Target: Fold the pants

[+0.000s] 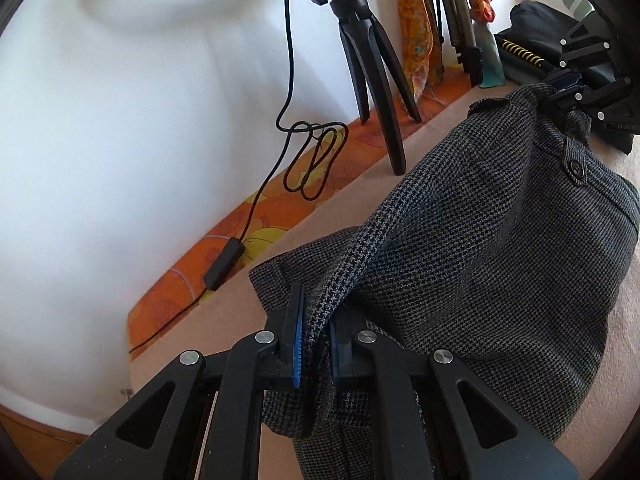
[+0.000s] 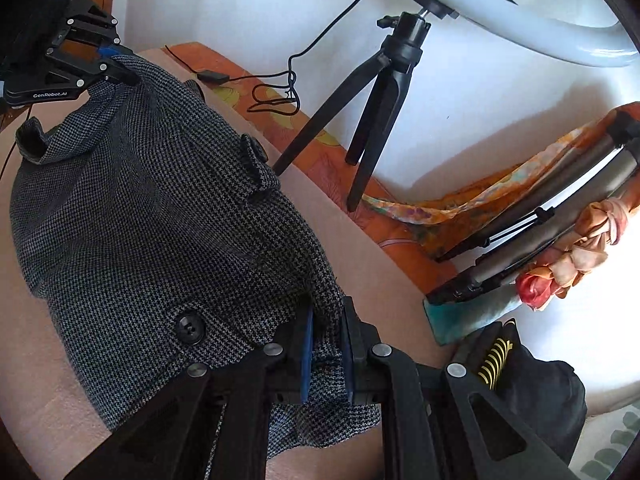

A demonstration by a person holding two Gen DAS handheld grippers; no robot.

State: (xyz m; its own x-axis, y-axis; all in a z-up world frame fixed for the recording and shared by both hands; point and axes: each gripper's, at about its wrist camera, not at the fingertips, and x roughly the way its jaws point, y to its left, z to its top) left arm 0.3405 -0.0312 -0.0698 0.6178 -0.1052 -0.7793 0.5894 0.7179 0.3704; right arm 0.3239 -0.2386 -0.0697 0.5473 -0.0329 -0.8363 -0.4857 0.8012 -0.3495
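Grey houndstooth pants (image 1: 480, 240) hang bunched between my two grippers above a beige surface (image 1: 360, 200). My left gripper (image 1: 316, 332) is shut on a thick fold of the pants at one end. My right gripper (image 2: 326, 344) is shut on the pants fabric (image 2: 160, 220) near a black waistband button (image 2: 190, 327). In the left wrist view the right gripper (image 1: 568, 88) pinches the far edge at upper right. In the right wrist view the left gripper (image 2: 106, 62) pinches the far edge at upper left.
A black tripod (image 1: 368, 72) with a ring light (image 2: 520, 12) stands by the white wall, its cable (image 1: 312, 152) coiled on an orange patterned cloth (image 1: 224, 256). A folded tripod (image 2: 540, 232), a scarf (image 2: 580, 240) and a black bag (image 2: 536, 392) lie at the right.
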